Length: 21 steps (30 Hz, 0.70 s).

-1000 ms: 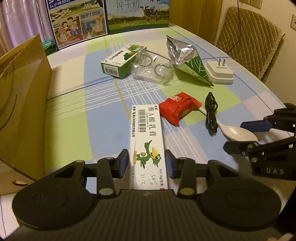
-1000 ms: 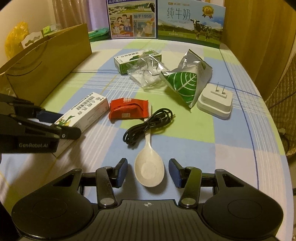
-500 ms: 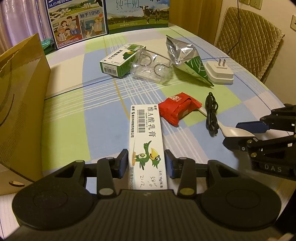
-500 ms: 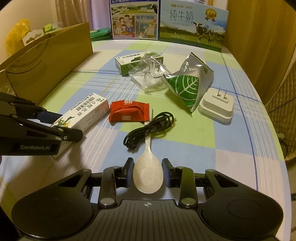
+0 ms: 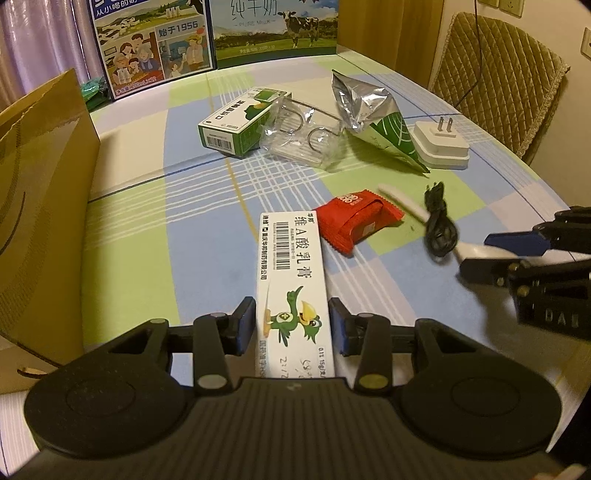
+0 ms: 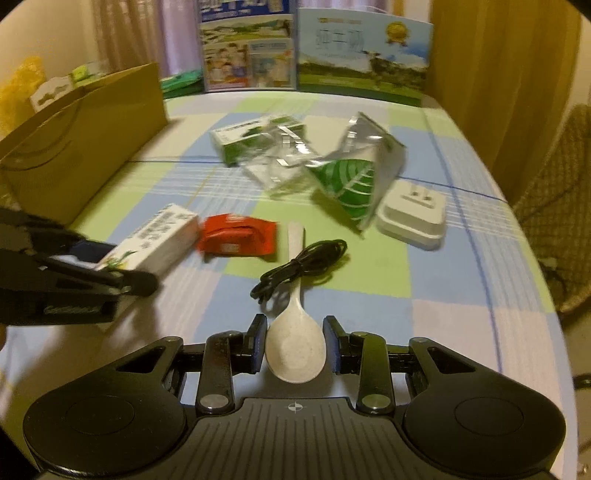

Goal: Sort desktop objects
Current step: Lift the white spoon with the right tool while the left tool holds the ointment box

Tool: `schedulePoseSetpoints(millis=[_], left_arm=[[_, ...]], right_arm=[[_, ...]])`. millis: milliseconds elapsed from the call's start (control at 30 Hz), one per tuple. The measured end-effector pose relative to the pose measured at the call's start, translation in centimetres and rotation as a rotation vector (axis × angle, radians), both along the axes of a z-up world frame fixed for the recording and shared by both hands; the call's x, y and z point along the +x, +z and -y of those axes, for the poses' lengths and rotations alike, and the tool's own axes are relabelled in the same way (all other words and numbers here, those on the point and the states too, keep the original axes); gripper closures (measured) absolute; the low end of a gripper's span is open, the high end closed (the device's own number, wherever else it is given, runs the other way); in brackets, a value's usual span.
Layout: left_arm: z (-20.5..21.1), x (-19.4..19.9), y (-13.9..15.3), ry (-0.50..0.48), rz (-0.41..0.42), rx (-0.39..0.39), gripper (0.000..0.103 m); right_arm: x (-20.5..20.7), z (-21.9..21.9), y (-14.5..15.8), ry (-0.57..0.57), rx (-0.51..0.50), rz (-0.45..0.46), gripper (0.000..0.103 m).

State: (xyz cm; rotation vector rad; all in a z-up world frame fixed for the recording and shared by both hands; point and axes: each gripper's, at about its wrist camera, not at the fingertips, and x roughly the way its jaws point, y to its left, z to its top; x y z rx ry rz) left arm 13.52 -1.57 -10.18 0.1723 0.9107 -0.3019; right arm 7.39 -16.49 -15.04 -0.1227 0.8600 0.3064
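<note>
Two grasps are set up at once on the checked table (image 5: 140,236): the left gripper (image 5: 292,325) is placed astride the near end of the white ointment box (image 5: 291,273), and the right gripper (image 6: 294,345) is placed astride the bowl of the white spoon (image 6: 295,343). Each thing is laid with its long axis running straight away from the jaws that flank it, so a plain squeeze across the narrow width is judged to be all that the next move calls for. On both sides the pads are seen just beside the thing; whether they are merely near or already touching cannot be told. The spoon's handle is passed under the coiled black cable (image 6: 301,264), which may be dragged along if the spoon is lifted. A red sachet (image 5: 356,219) is lain just beside the far end of the box. On the box, "维A酸乳膏" and a barcode can be read, with a cartoon green bird printed nearer the jaws. Farther back, a green-and-white carton (image 5: 240,122), a clear plastic blister (image 5: 301,134), a foil pouch with a leaf print (image 5: 373,118) and a white plug adapter (image 5: 441,146) are gathered. "始于1956" and "PURE MILK" are legible on the cartons (image 5: 273,29) at the rear, and "DA" is made out on the right gripper's body. A brown paper bag (image 5: 40,206) is stood at the left, nearer the left hand
</note>
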Motion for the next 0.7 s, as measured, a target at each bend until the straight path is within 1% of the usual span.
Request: schedulePoseSetpoints(millis=[100,233,300,400,567,700], left_arm=[[0.05,0.08,-0.03,-0.002,-0.001,-0.005,0.066],[0.03,0.01,0.19,0.000,0.010,-0.007,0.066],[-0.13,0.03,0.30,0.004,0.016,-0.004,0.066],[-0.32,0.10,0.26,0.007,0.009,-0.008,0.069],[-0.22,-0.13,0.37,0.001,0.013,-0.001,0.070],[-0.18,-0.22,0.27,-0.003,0.016,0.006,0.070]], right_arm=[[0.15,0.42,0.04,-0.018,0.017,-0.007,0.073],[-0.08,-0.07,0.03,0.050,0.127,-0.050,0.073],[-0.26,-0.27,0.24,0.064,0.149,-0.042,0.073],[-0.13,0.20,0.60,0.038,0.173,-0.024,0.073],[-0.25,0.50,0.96,0.011,0.169,0.006,0.073],[-0.15,0.39,0.76,0.008,0.132,0.009,0.073]])
